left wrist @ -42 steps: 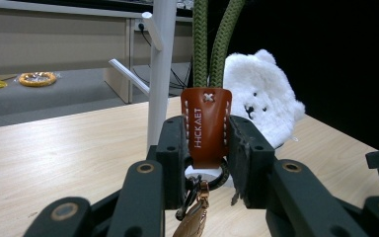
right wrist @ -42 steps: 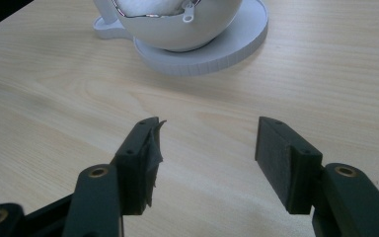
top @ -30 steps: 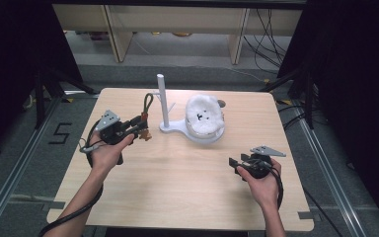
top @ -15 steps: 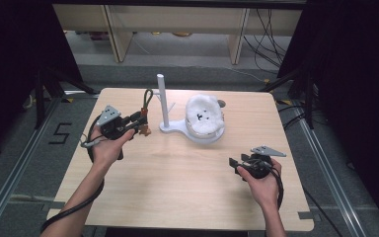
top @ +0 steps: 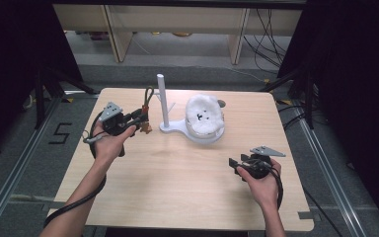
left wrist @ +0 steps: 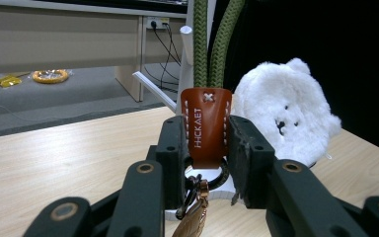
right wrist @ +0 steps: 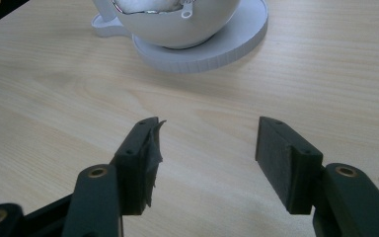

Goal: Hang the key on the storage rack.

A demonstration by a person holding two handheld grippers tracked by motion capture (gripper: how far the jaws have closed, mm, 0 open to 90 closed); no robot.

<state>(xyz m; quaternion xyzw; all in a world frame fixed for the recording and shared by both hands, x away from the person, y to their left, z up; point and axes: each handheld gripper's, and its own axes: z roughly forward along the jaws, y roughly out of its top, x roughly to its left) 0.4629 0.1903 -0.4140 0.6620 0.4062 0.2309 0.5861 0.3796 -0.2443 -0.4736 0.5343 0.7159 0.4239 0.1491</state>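
Note:
A keychain with a brown leather tab (left wrist: 206, 126) and a green rope loop (top: 148, 97) stands upright in my left gripper (top: 141, 123), which is shut on the tab. A metal ring and clasp (left wrist: 196, 197) hang below the jaws. The loop rises just left of a white post (top: 162, 96) on a flat white stand (top: 172, 128). A white plush bear (top: 205, 114) lies in the stand's bowl, to the right of the post. My right gripper (right wrist: 207, 143) hovers low over the table near the front right, open with nothing between its pads.
The white bowl and its round base (right wrist: 212, 47) lie ahead of the right gripper. Bare wooden table top (top: 177, 182) spreads between the two hands. Shelving legs and cables (top: 266, 29) are on the floor beyond the far edge.
My left gripper has edged slightly right toward the post, carrying the keychain. The right gripper has stayed where it was.

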